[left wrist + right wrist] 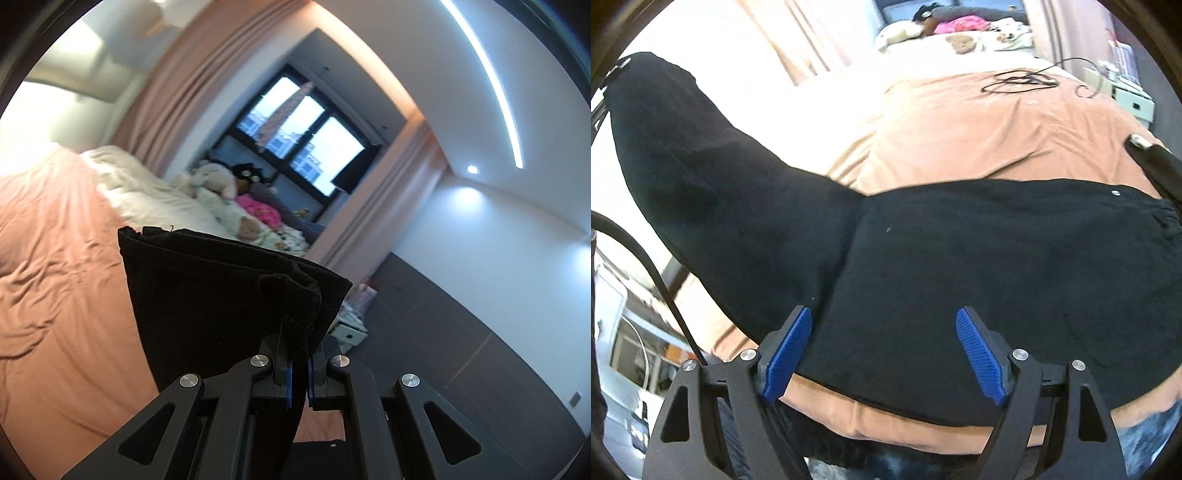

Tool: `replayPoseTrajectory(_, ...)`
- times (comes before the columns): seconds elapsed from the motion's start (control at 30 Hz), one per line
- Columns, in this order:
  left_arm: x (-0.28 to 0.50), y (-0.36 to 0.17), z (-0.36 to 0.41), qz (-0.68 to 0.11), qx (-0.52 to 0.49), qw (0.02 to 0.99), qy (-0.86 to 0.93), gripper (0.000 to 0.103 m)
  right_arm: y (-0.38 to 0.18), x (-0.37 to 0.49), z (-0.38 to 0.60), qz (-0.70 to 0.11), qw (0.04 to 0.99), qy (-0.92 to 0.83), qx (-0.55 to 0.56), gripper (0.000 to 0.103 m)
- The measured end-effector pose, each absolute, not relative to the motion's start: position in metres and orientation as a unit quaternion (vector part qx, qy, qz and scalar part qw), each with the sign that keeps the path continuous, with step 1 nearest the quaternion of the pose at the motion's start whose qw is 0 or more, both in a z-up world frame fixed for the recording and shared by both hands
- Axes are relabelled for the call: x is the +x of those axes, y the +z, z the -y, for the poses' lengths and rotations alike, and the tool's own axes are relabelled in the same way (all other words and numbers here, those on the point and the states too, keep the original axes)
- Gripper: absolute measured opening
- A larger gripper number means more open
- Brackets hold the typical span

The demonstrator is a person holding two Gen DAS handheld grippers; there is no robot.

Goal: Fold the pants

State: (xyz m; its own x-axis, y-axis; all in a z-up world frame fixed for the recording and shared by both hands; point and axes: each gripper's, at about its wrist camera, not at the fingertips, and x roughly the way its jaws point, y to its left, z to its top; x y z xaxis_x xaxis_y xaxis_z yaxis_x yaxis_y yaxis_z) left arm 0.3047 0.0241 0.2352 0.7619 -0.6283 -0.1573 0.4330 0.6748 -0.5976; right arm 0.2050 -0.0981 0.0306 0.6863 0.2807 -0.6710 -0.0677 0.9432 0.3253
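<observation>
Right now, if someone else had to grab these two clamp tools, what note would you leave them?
Left gripper: jaws shut on the hem end of the black pants, lifted off the bed.
Right gripper: jaws open, holding nothing, above the waist part lying flat.
Done: pants spread on the peach cover, one end raised.
Left: carry the lifted end over to the waist, lay it down, smooth and fold again.

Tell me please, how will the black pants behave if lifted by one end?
Probably floppy: the black pants sag from the clamped left gripper down to the bed. Likely light and not slippery, since the closed fingers hold the cloth.
</observation>
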Motion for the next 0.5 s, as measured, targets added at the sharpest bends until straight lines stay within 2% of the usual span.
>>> replayPoseTrajectory(0.5, 0.318, 0.284, 0.110, -0.192, -0.213, 0.882, -0.375, 0.005, 0.036, 0.111, 0.186, -0.304, 0.928, 0.057, 0.208, 0.082)
